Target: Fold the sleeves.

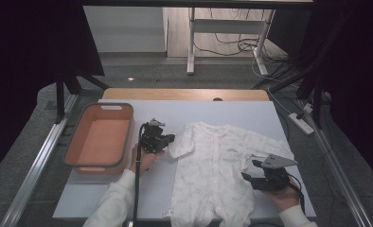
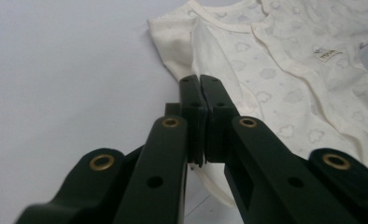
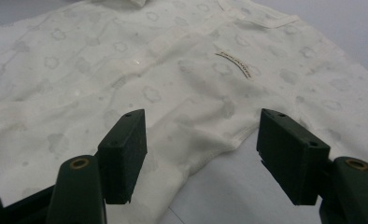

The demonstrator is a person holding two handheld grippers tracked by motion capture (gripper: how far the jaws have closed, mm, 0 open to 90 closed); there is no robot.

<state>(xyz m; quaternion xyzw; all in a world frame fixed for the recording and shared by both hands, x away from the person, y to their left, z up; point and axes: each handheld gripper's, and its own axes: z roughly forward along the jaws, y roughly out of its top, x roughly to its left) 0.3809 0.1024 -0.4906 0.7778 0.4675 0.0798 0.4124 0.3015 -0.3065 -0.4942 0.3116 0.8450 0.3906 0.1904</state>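
Observation:
A white baby onesie (image 1: 213, 161) with a faint cloud print lies flat on the pale table, neck toward the far side. My left gripper (image 1: 168, 138) hovers just left of its left sleeve (image 1: 180, 145). In the left gripper view that gripper (image 2: 200, 80) has its jaws pressed together, and I see nothing clearly pinched; the onesie (image 2: 275, 84) and its sleeve hem lie on the table beneath. My right gripper (image 1: 250, 169) sits at the garment's right side. In the right gripper view it (image 3: 201, 116) stands open, with the onesie's (image 3: 173, 70) underarm hem between and below the pads, untouched.
An orange basket (image 1: 97, 142) with a grey rim stands at the table's left, close to my left hand. The pale table top (image 1: 151, 189) shows bare between basket and garment. Dark drapes, cables and a desk frame lie beyond the far edge.

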